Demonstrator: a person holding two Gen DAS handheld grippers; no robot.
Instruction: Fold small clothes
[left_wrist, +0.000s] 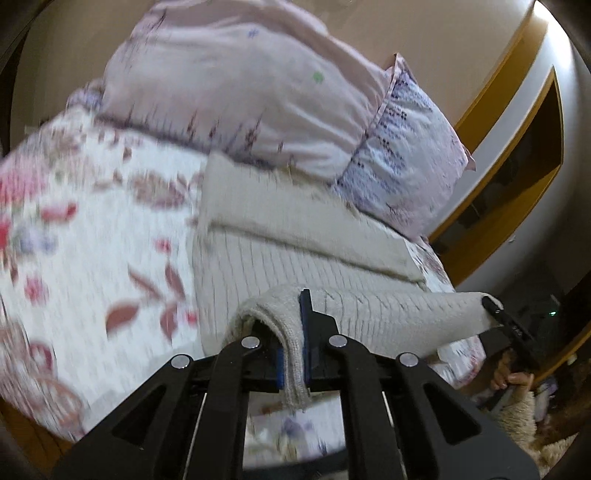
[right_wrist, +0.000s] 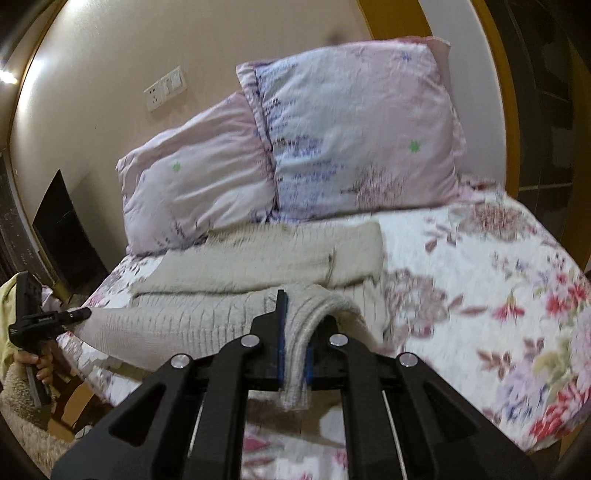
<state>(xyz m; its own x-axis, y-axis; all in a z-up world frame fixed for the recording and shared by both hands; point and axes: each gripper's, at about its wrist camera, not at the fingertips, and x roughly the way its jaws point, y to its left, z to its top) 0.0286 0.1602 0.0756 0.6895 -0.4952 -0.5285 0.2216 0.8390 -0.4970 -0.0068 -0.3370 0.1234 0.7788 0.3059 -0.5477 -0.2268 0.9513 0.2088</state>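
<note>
Two grippers lift the near hem of a cream knit (left_wrist: 295, 258) off a floral bedspread (left_wrist: 92, 229), each clamped on one corner so the edge hangs level between them. In the left wrist view, the left gripper (left_wrist: 293, 354) bites a fold of the ribbed hem between its blue pads (left_wrist: 305, 332), fingers pressed together on the cloth with a tail of hem hanging out below. At 3 o'clock in that view the right gripper (left_wrist: 495, 308) pinches the opposite corner, a hand (left_wrist: 511, 376) on its handle below.

The right wrist view mirrors it: the right gripper (right_wrist: 295, 354) is closed tight on its own bunch of hem, and the left gripper (right_wrist: 79, 315) holds the far corner at 9 o'clock. Between the two the hem is pulled taut into a raised ridge, which keeps the fabric from sagging or creasing as it comes up.

The rest of the knit (right_wrist: 258, 254) lies flat on the bedspread toward 12 o'clock, a sleeve already laid across it, its far edge just below two pillows (right_wrist: 332, 140) propped against the wall. That leaves a flat landing zone ahead of the raised hem. Judging by the grip and the layout, the step in hand is a bottom-to-top fold, hem carried toward the pillows.
</note>
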